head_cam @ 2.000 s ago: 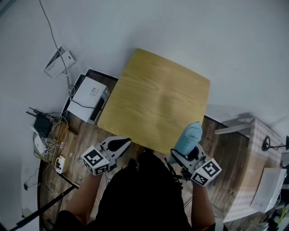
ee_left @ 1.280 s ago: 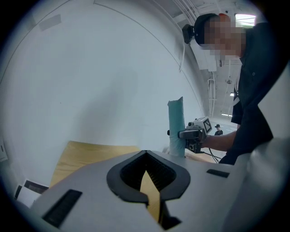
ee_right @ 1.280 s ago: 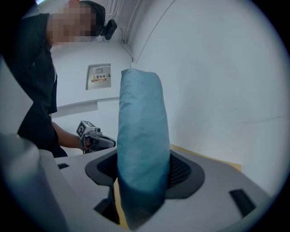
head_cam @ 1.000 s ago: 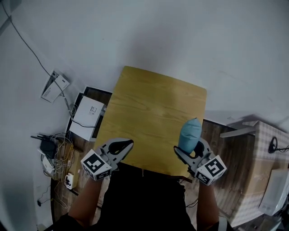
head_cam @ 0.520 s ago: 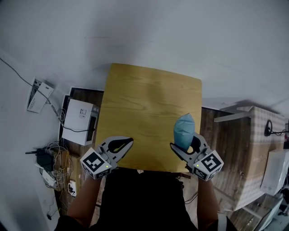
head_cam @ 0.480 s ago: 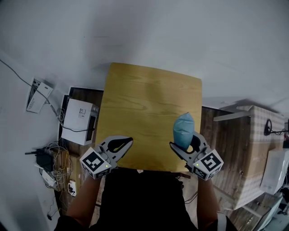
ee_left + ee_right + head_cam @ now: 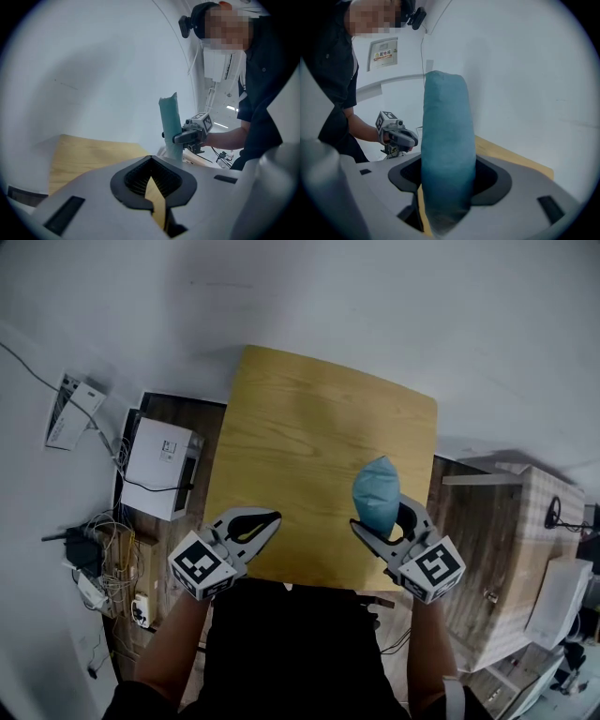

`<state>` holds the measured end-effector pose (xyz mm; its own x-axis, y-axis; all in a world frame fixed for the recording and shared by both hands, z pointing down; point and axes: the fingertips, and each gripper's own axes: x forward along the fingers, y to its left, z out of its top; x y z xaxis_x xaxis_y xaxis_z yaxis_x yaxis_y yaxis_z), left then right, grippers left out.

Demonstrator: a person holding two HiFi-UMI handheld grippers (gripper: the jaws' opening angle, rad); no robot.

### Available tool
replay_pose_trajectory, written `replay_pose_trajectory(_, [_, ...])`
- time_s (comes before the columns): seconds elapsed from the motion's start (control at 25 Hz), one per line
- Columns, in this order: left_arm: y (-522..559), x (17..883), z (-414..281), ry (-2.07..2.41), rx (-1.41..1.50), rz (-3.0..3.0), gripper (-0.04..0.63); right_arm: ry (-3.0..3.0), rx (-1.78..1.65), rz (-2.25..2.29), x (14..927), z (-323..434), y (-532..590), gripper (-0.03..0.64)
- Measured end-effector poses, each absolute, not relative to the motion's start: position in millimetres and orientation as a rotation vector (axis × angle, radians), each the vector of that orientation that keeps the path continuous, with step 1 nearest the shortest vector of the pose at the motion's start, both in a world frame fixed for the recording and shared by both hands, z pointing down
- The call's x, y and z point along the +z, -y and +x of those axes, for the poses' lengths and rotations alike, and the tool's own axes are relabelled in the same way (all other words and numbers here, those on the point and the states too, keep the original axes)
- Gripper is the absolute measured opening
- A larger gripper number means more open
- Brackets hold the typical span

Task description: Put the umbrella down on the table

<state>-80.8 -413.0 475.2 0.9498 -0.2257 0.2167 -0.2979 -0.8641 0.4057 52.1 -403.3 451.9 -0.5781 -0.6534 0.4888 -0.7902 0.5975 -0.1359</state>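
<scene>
Right gripper view shows the right gripper (image 7: pixel 447 187) clamped on the teal umbrella (image 7: pixel 446 136). The umbrella is folded in its sleeve and stands upright between the jaws, gripped near its lower end. Left gripper view shows the left gripper (image 7: pixel 152 183) with its jaws brought together on nothing; only a sliver of tabletop shows through the slit between the pads.

From the head view, both grippers sit at the near edge of the wooden table (image 7: pixel 309 427). The left is by the near left corner, and the right is over the near right part with the umbrella rising from it.

The umbrella is over the table but not yet laid down, and I cannot tell whether its lower end touches the wood. What remains, I judge, is to tip it flat onto the surface and open the right jaws.

As for writing, the marker cubes carry only black-and-white square patterns. A white box (image 7: pixel 159 465) on the floor left of the table has a small label, and a wall sign (image 7: pixel 383 54) behind the person bears characters. Both are too small to read.
</scene>
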Motion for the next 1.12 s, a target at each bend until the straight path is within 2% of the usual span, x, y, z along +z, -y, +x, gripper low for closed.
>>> replay_pose_trajectory(0.44, [425,506,-94,0.419,0.265,2.586,0.012,2.364,0.48,1.061,485,41,433,0.293])
replay_pose_trajectory(1.12, [445,535,-78,0.403,0.25,2.529,0.012,2.127,0.533,0.979,561,57,474,0.293])
